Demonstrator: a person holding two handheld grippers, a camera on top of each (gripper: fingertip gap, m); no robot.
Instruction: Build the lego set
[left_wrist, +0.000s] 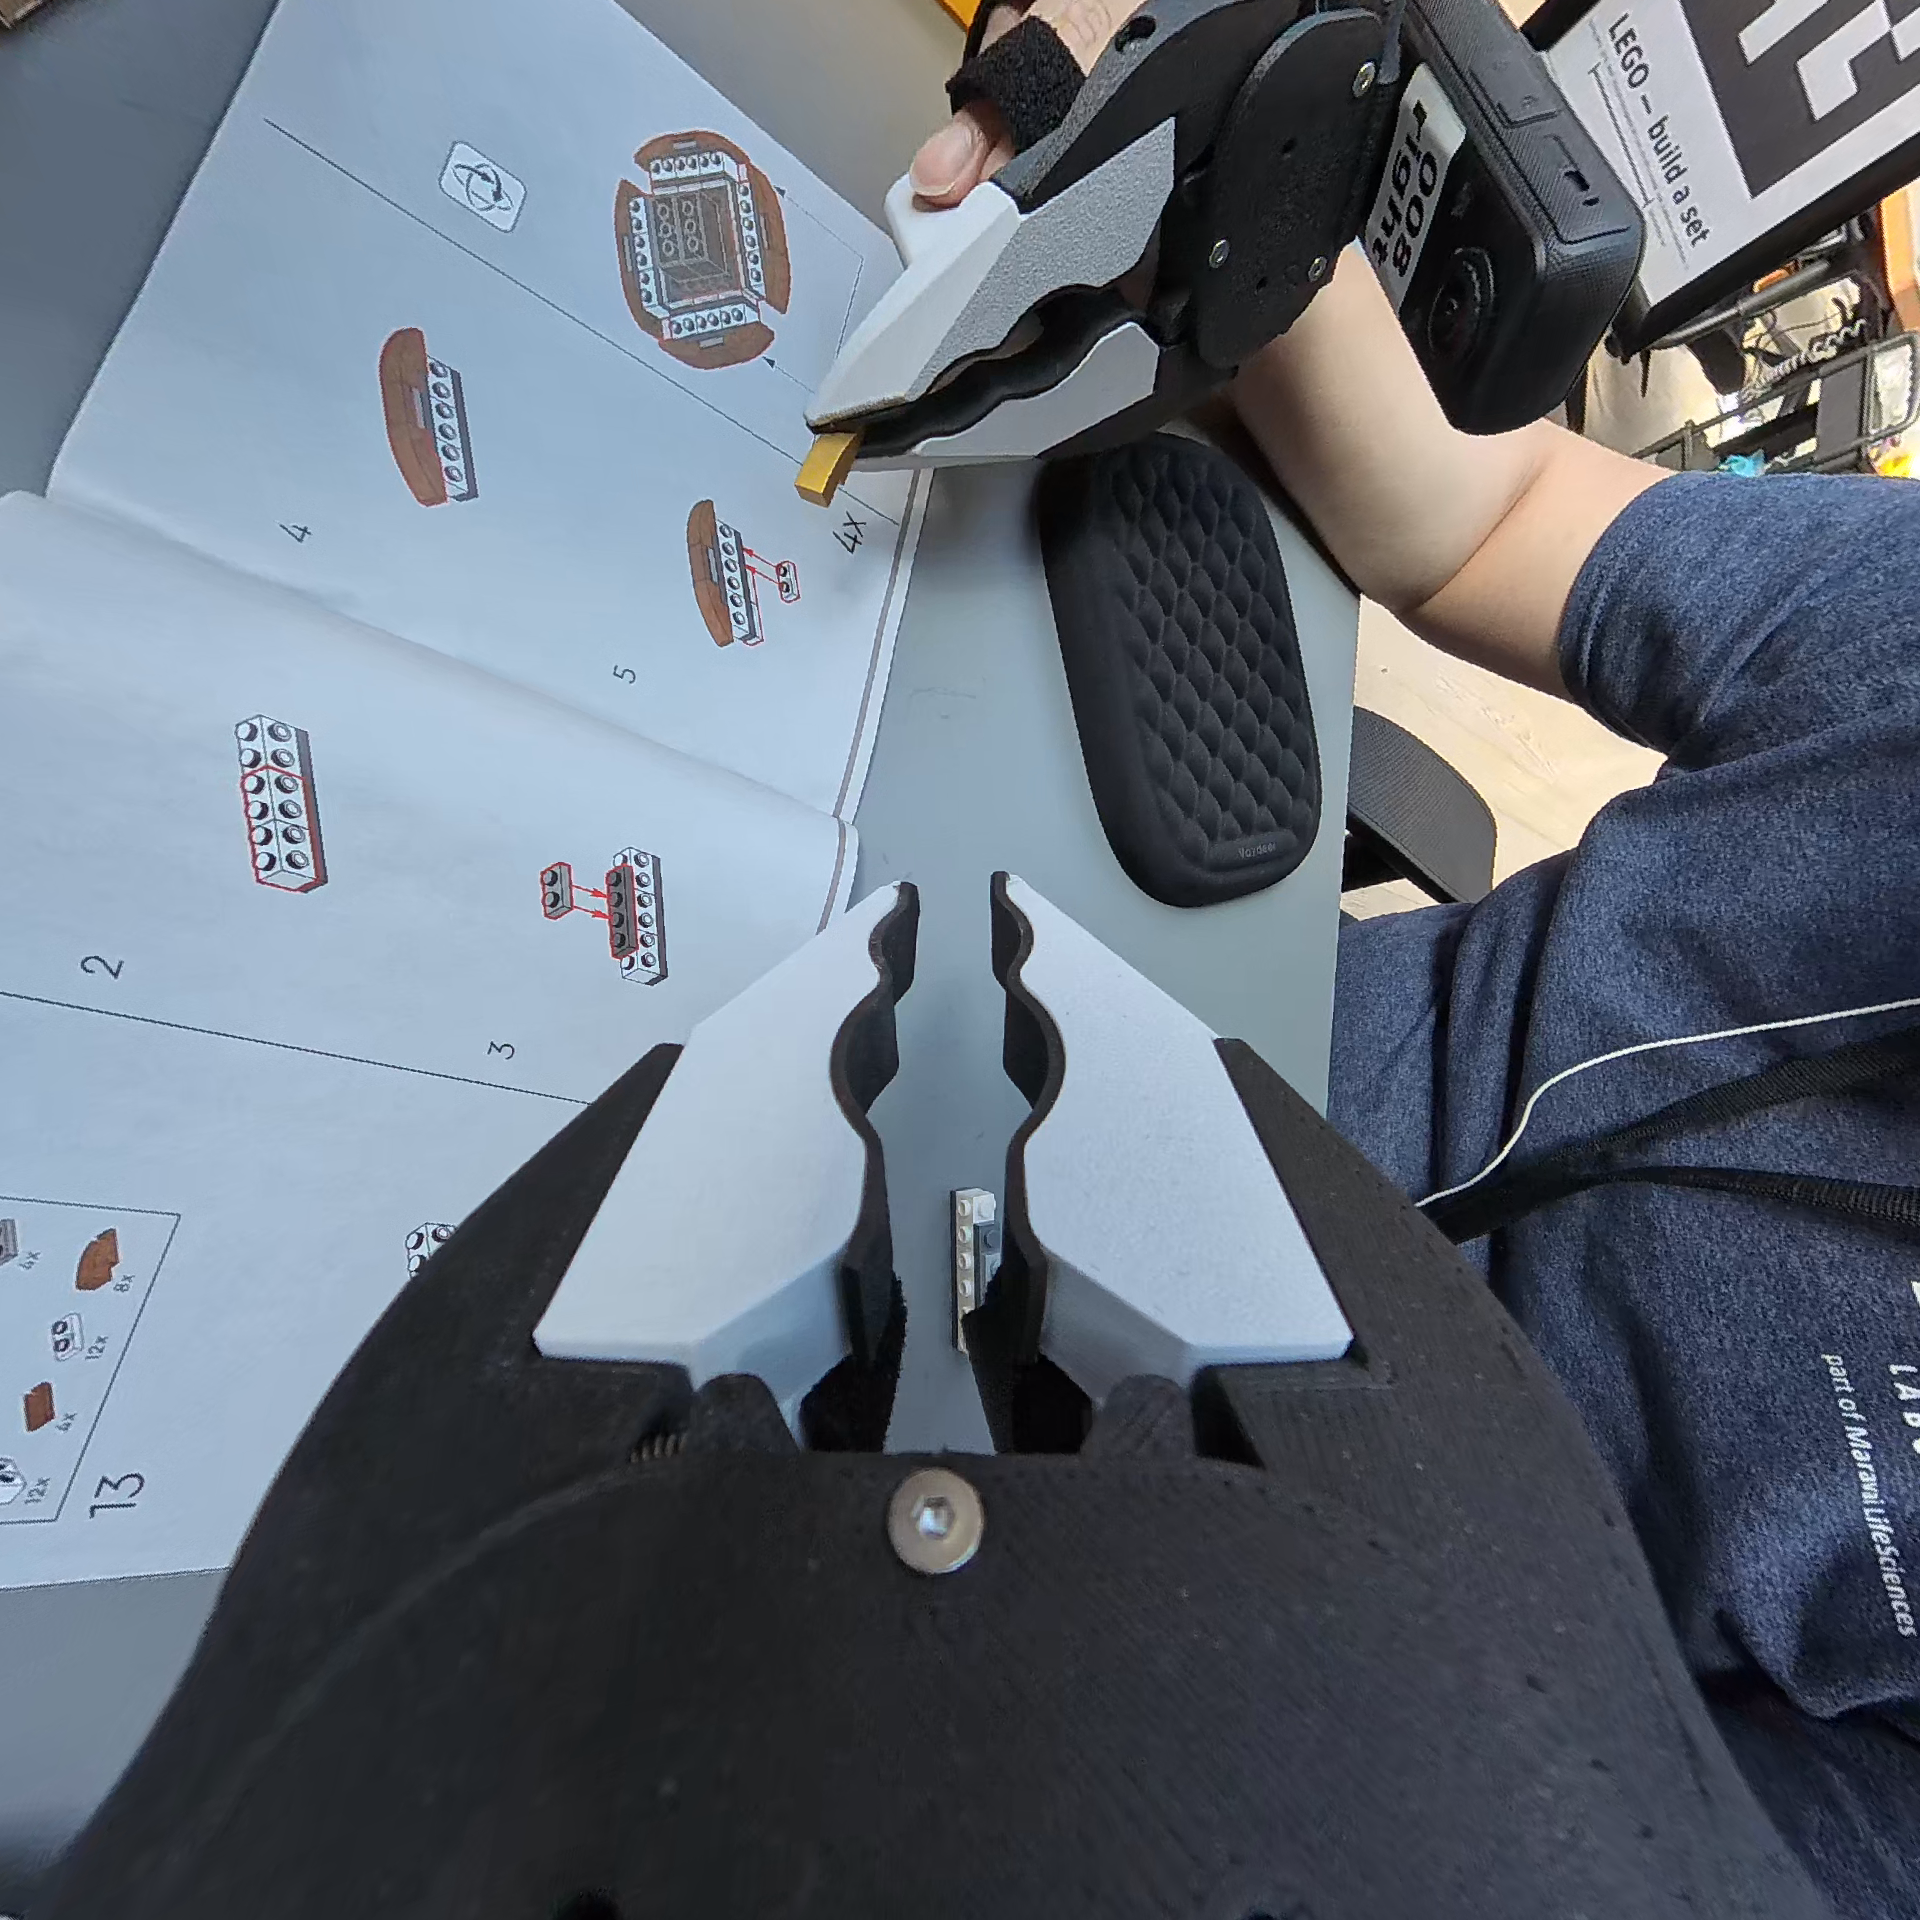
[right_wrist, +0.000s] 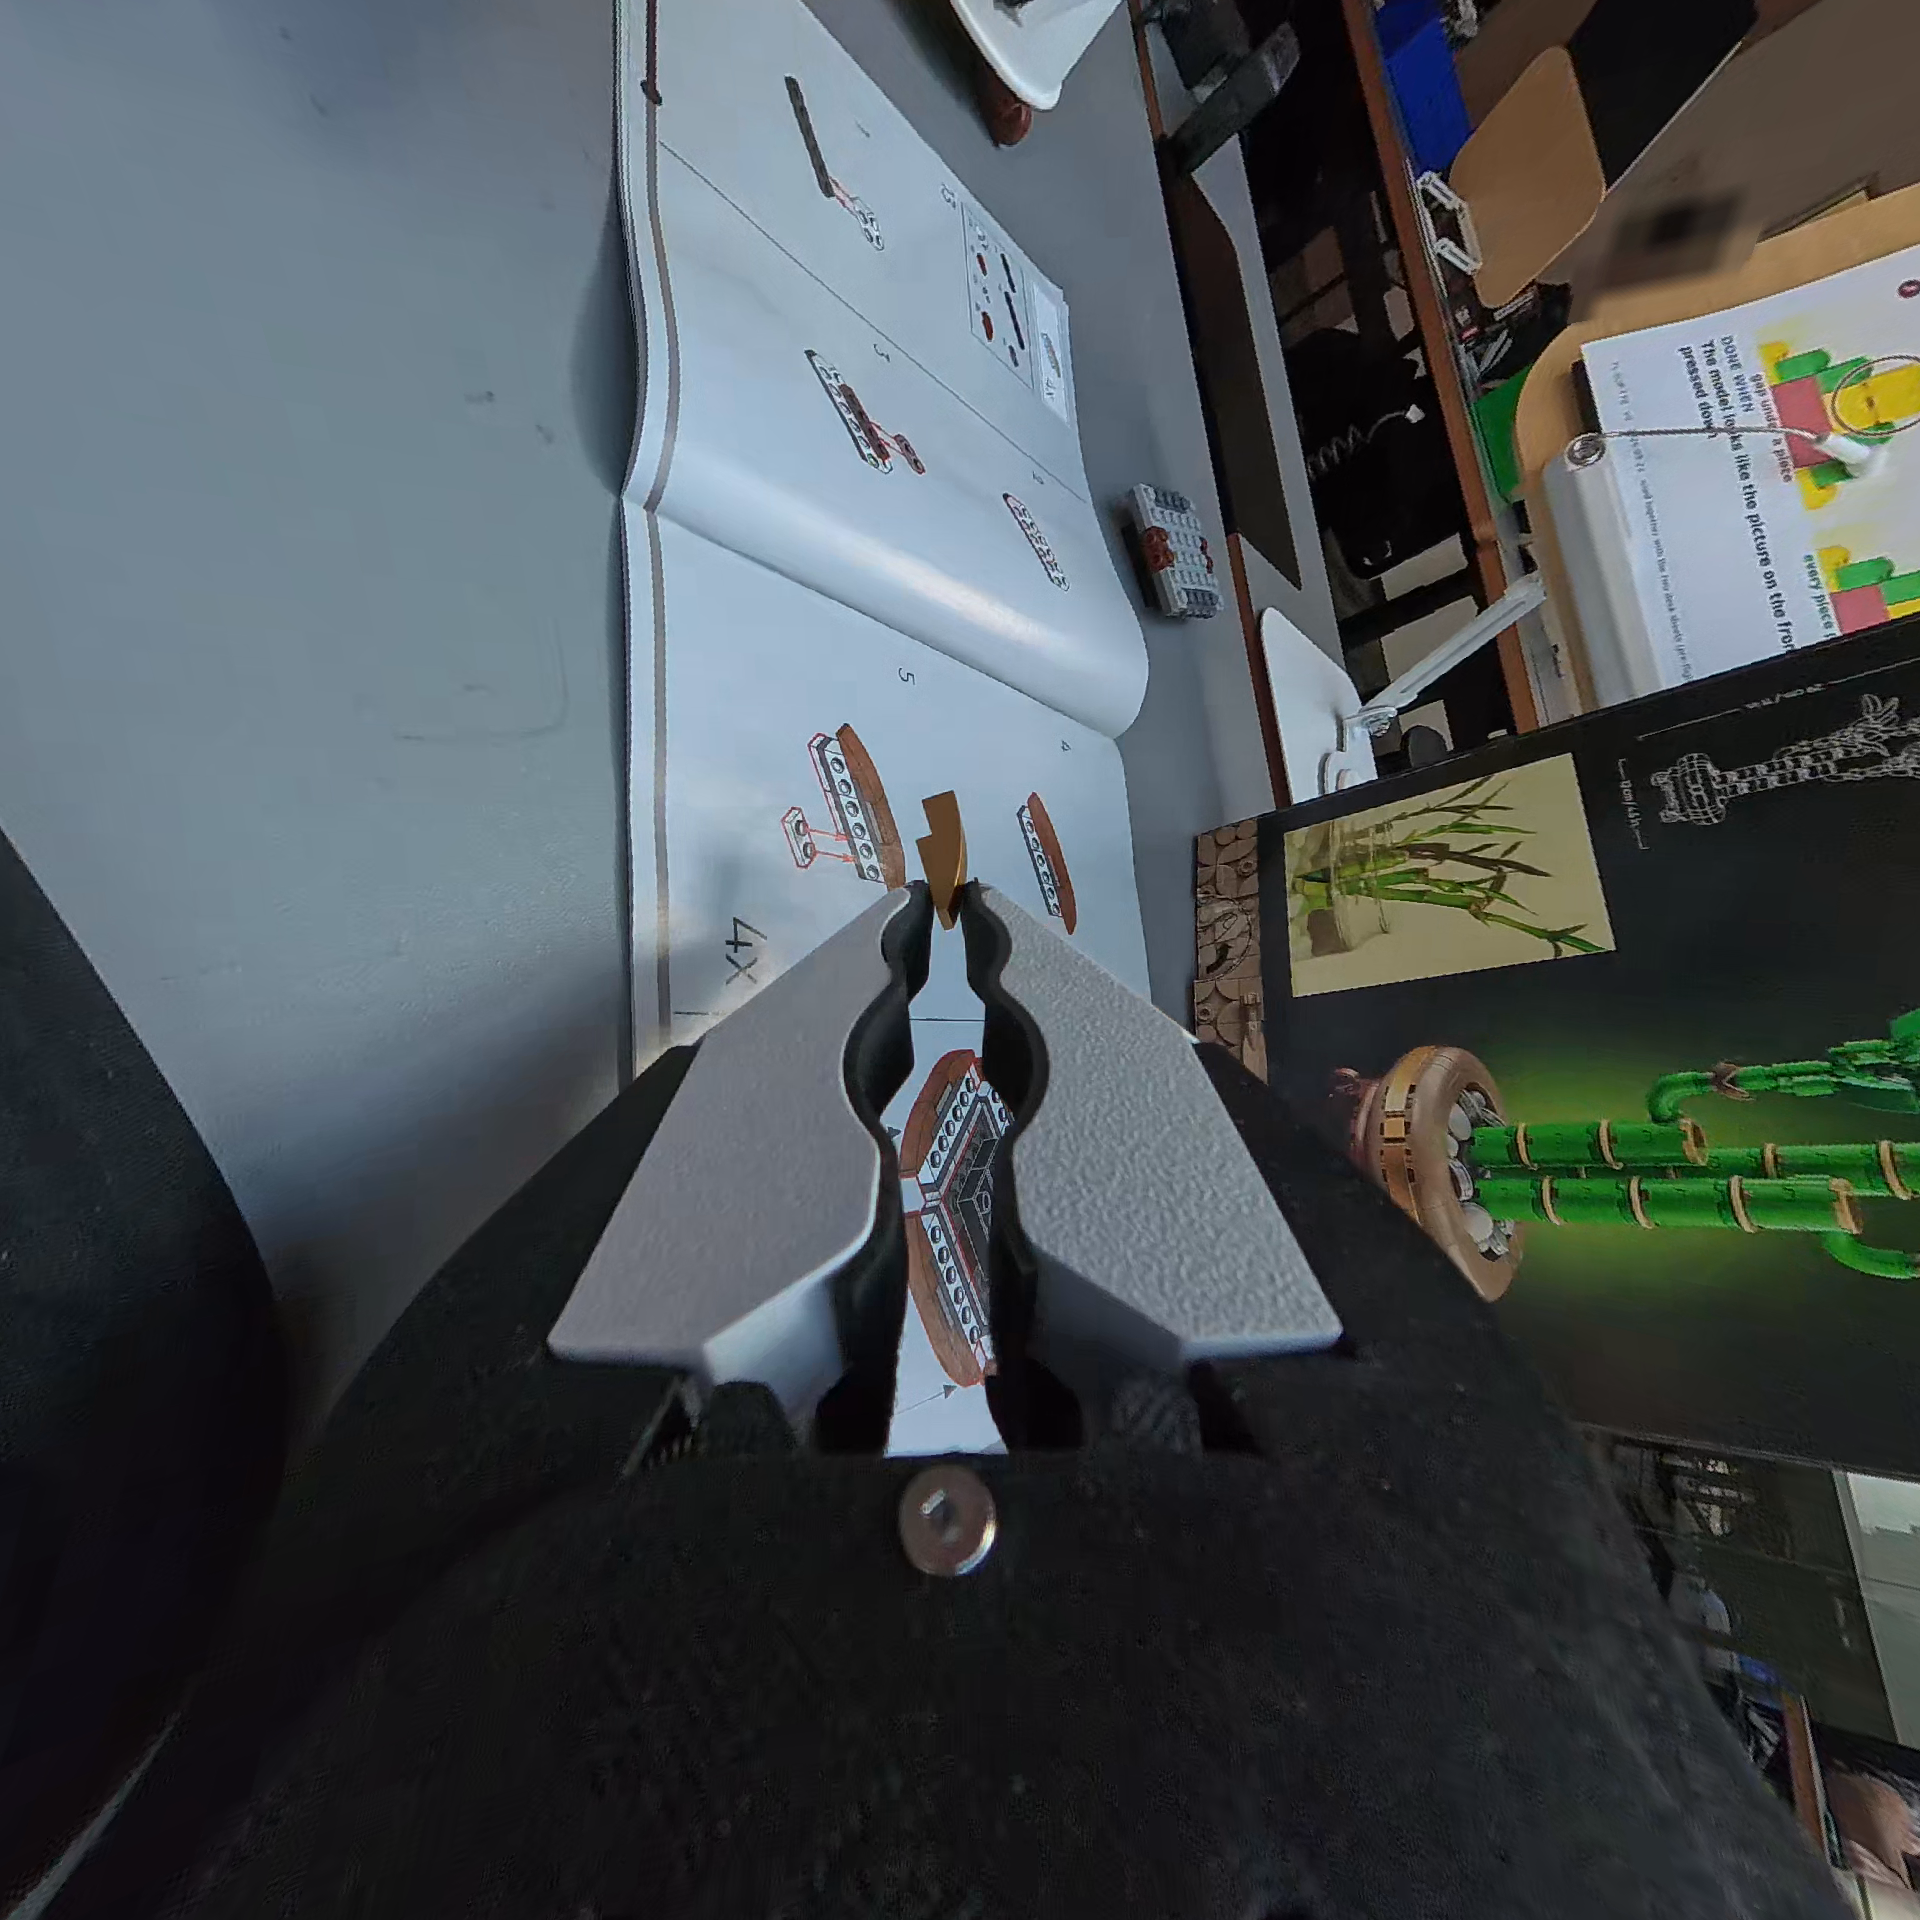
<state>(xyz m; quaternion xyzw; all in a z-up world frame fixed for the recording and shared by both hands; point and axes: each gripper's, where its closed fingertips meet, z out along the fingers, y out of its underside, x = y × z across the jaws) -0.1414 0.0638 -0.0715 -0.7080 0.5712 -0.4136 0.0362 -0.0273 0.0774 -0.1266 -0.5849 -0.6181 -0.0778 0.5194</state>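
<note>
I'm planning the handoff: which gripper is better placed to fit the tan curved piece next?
Right. The right gripper already pinches the tan curved piece at its tips; the left gripper is open, holding nothing.

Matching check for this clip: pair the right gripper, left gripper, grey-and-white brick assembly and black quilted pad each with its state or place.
Things:
1. right gripper
2. left gripper
3. small grey-and-white brick assembly
4. black quilted oval pad

States or places:
A. lying on the grey table beside the open instruction booklet
B. open, holding nothing
C. on the table between the left gripper's fingers
D. shut on a tan curved brick

Pairs: 1-D, 2-B, 3-C, 4-A
</note>
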